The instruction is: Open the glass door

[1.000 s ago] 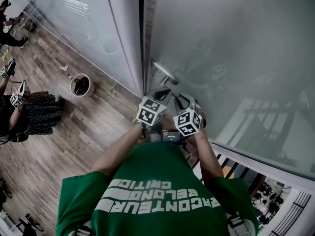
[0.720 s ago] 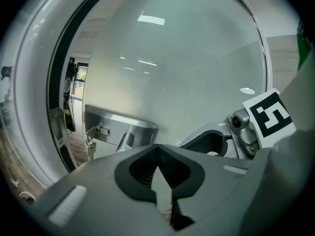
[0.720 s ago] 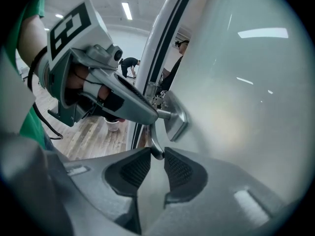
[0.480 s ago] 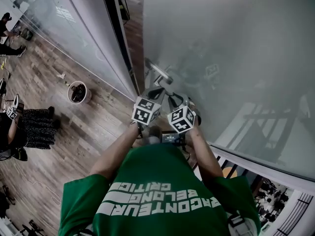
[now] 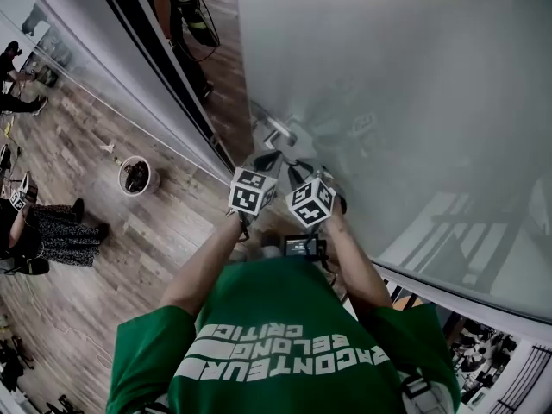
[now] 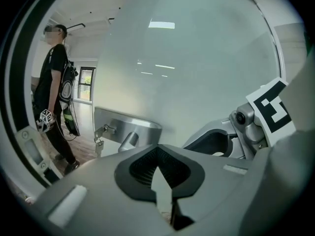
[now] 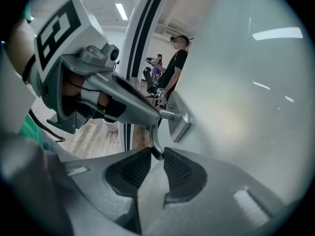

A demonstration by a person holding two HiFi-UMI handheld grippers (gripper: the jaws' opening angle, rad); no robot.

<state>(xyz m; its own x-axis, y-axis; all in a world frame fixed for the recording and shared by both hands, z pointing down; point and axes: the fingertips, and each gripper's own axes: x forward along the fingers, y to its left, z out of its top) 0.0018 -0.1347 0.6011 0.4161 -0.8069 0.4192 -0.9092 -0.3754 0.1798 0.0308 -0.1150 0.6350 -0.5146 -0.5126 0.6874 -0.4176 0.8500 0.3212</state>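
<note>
The frosted glass door (image 5: 397, 93) stands ajar, with a dark gap along its left edge. Its steel lever handle (image 5: 274, 133) sits on a metal plate (image 6: 129, 127), and keys (image 6: 100, 136) hang from the lock. My left gripper (image 5: 264, 161) is shut, with the lever running in between its pads (image 6: 147, 168). Beside it my right gripper (image 5: 296, 171) is closed on the lever's curved end (image 7: 155, 150). The marker cubes of both grippers sit side by side just below the handle.
A person (image 6: 56, 92) stands beyond the doorway, also seen through the gap (image 5: 185, 7). The fixed glass panel and dark door frame (image 5: 155, 67) lie to the left. On the wood floor are a plant pot (image 5: 136, 176) and seated people (image 5: 47, 231). A railing (image 5: 509, 369) is at the lower right.
The door has swung further open and the gap at its left edge has widened, showing the room and person behind. Both grippers stayed on the handle and moved with it.
</note>
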